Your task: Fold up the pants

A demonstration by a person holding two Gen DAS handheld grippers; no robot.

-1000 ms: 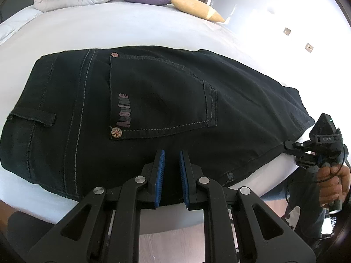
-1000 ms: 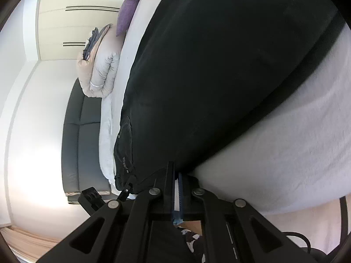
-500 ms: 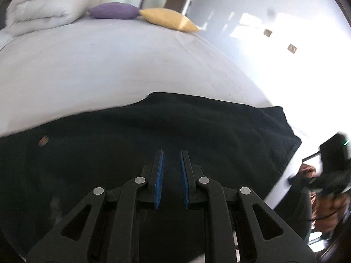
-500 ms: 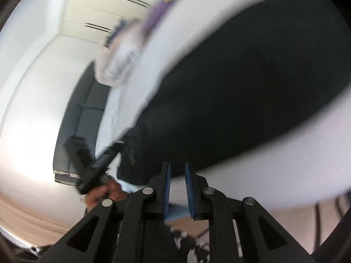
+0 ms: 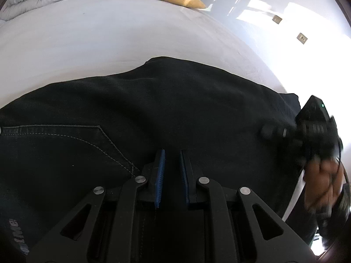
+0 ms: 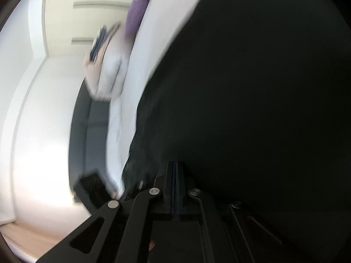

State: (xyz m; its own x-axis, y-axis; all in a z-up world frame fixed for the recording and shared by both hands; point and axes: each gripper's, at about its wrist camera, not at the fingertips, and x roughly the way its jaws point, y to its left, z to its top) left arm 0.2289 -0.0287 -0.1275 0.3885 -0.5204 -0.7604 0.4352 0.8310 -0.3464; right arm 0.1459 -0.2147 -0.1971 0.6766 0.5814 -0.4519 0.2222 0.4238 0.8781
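The left tongs [image 5: 171,171] stood slightly apart over the pants [image 5: 175,109]; the right tongs [image 6: 175,182], at three o'clock, were together (blurred). Lift both edges evenly.

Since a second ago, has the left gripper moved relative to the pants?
Yes. The left gripper has slid along the pants toward the legs: the back pocket, earlier ahead of its fingers, now lies to its left.
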